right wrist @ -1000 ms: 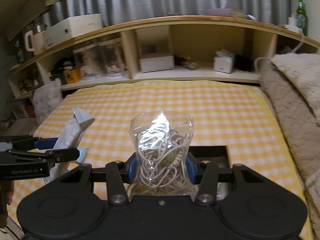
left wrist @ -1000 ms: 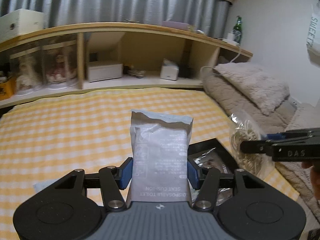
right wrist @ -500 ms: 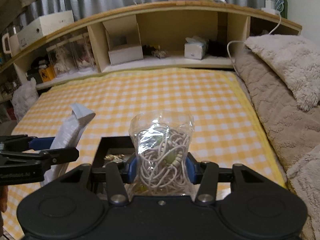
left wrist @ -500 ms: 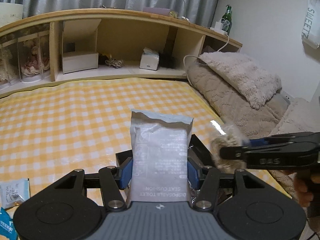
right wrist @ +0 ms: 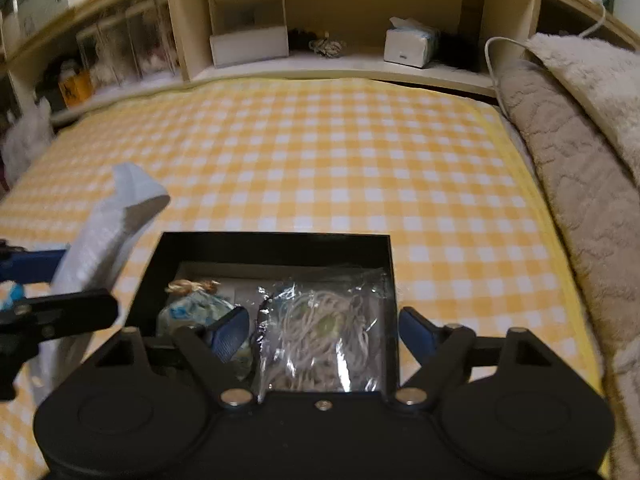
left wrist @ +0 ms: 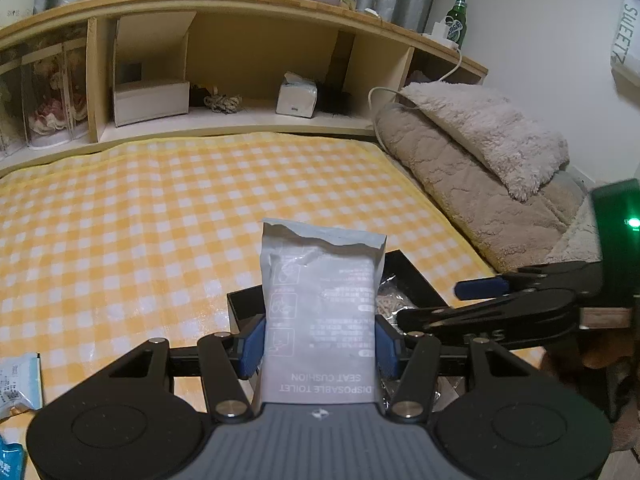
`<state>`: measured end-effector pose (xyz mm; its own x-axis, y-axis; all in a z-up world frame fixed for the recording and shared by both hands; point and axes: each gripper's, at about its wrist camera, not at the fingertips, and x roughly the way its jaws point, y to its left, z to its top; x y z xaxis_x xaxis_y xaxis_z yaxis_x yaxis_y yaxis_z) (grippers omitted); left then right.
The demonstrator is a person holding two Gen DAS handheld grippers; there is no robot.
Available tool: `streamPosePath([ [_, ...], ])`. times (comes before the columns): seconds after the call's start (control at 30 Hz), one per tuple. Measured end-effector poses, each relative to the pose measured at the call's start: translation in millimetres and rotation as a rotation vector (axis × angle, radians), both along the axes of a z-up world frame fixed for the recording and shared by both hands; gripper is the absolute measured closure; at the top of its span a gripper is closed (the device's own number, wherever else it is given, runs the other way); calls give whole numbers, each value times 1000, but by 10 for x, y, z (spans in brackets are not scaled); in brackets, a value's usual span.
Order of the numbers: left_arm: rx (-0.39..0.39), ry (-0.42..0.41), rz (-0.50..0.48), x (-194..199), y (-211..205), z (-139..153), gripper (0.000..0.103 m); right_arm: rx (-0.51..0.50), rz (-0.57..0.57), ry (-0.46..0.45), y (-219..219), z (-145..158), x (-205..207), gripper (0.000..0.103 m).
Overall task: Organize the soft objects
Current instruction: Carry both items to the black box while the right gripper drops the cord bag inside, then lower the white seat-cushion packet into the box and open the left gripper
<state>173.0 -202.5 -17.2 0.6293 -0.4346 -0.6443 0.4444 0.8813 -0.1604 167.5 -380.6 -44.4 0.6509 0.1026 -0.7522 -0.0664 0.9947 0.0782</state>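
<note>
My left gripper (left wrist: 319,346) is shut on a grey "disposable toilet seat cushion" pack (left wrist: 320,312) and holds it upright above the near left edge of a black box (left wrist: 416,276). It also shows at the left of the right wrist view (right wrist: 108,232). My right gripper (right wrist: 322,330) is open over the black box (right wrist: 276,246). A clear bag of white cord (right wrist: 324,332) lies in the box between the spread fingers, free of them. A blue-white packet (right wrist: 192,312) lies in the box's left part.
The box sits on a yellow checked cloth (right wrist: 320,160). Folded fluffy blankets (left wrist: 480,168) lie to the right. A wooden shelf (left wrist: 240,112) with boxes runs along the back. Small blue packets (left wrist: 16,384) lie at the near left.
My right gripper dropped over the box, opened and let go of the cord bag, which now lies inside. My left gripper moved right toward the box with the pack.
</note>
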Motion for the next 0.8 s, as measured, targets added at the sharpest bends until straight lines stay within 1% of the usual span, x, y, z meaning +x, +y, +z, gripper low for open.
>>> streamPosePath([
  [0.1,3,21,-21,27,-79,-45,47,21,-31,-18,-107,38,-97,23],
  [0.23,7,42,-40,35,-204,-108,47,93,-55,-48,-276,120,-233,26],
  [0.3,1,44,-24,44,-226,-124,47,115,-69,-71,-331,171,-291,39],
  [0.33,-5,45,-14,52,-224,-127,47,129,-69,-72,-345,184,-296,55],
  [0.37,-12,49,-4,63,-219,-135,47,149,-66,-69,-352,187,-292,66],
  [0.4,-15,52,0,69,-213,-138,47,166,-59,-68,-354,175,-278,69],
  [0.47,-17,57,7,78,-194,-144,47,176,-29,-57,-291,114,-219,70],
  [0.53,-16,53,9,87,-175,-136,47,148,-7,-30,-183,-6,-128,70],
  [0.6,-18,51,17,110,-129,-126,47,112,4,14,-74,-185,-33,69],
  [0.67,-29,54,33,135,-86,-120,47,40,7,35,8,-353,45,69],
  [0.7,-34,60,43,155,-70,-125,47,36,6,39,16,-408,68,69],
  [0.8,-56,104,75,210,-57,-169,47,80,-10,43,-42,-500,120,71],
])
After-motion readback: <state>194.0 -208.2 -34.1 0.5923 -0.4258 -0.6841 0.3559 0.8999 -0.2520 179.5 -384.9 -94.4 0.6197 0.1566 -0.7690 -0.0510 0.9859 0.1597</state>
